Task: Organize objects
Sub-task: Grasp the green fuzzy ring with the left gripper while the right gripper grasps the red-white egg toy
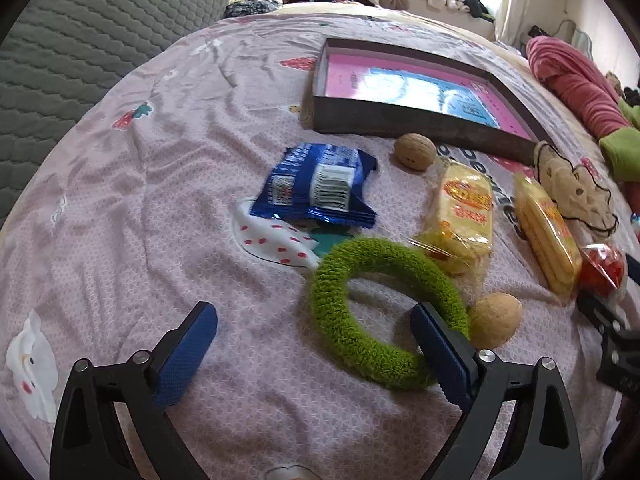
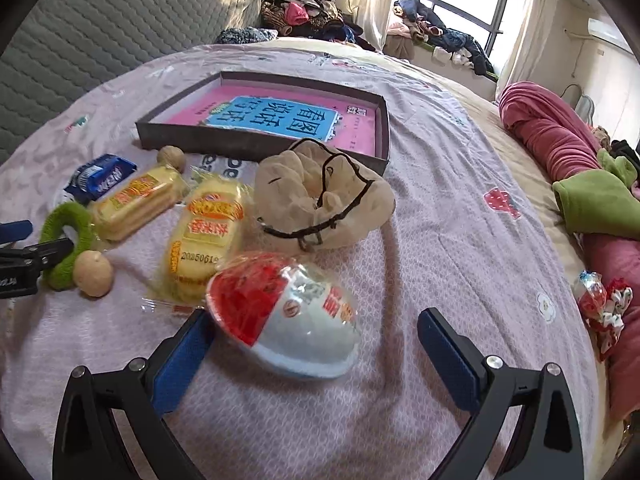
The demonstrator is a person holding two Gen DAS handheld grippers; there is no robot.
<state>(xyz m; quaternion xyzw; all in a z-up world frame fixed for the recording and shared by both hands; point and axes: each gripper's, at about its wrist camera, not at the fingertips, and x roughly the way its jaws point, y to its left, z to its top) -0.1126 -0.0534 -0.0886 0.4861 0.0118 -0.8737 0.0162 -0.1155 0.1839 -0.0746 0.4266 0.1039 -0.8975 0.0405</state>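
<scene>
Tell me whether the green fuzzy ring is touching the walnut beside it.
Touching. In the left wrist view, the green ring presses against the walnut with no bedsheet visible between them.

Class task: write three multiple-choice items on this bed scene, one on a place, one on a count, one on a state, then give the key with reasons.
1. Where does the book lie?
A. inside the dark tray
B. under the green ring
C. on the pillow

2. How many walnuts are on the sheet?
A. one
B. two
C. four

3. The right gripper is:
A. shut on a walnut
B. open
C. out of view

Key: A, the tray walls surround the book; B, far walnut and near walnut; B, its fingers stand wide apart beside the red-and-white snack pack.
</scene>
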